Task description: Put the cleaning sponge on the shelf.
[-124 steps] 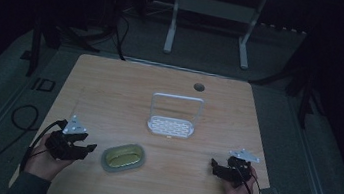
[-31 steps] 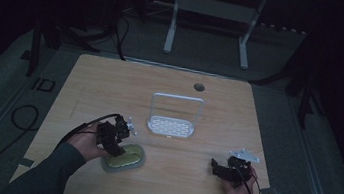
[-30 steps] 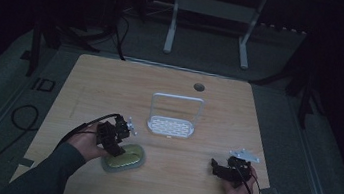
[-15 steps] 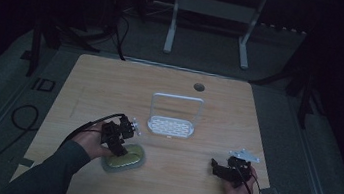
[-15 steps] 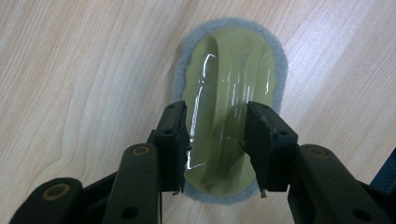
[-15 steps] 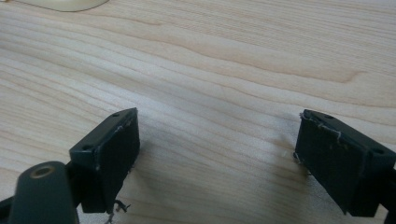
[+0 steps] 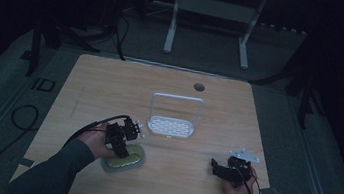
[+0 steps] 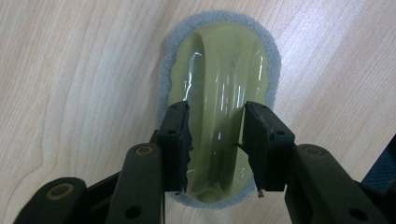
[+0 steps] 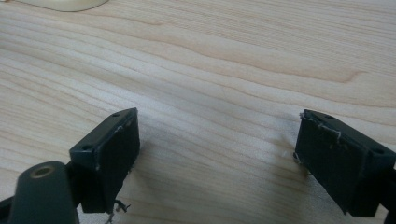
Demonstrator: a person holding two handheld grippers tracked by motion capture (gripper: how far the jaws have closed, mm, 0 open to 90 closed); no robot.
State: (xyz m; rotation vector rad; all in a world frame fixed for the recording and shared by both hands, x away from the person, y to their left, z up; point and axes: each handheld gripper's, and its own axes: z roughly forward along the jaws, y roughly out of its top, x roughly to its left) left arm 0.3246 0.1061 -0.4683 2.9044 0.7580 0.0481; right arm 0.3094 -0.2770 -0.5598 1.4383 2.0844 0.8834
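Pale wood grain covers the bench (image 7: 111, 84), which is ringed by a dark floor.

Nearest the person, the right tongs (image 7: 225, 169) are held low over the front right part of the bench. Seen in the right gripper view, their jaws are spread wide with only bare wood between them.

On the front left, a scrubbing pad (image 7: 124, 160) with a glossy yellow-green top and a grey spongy rim lies flat on the wood. The left tongs (image 7: 120, 146) are pointed down onto it. In the left gripper view the raised ridge along the middle of the scrubbing pad (image 8: 219, 93) is seen between the two jaws, which have just been closing around it. They are set at a middling width at either side of the ridge; whether the pads already press on it cannot be told.

Farther back, near the bench's middle, a white rack (image 7: 174, 122) with a slotted base and an upright loop handle is seen, well apart from both tongs. Beyond it, a round cable hole (image 7: 199, 87) is set near the far edge.
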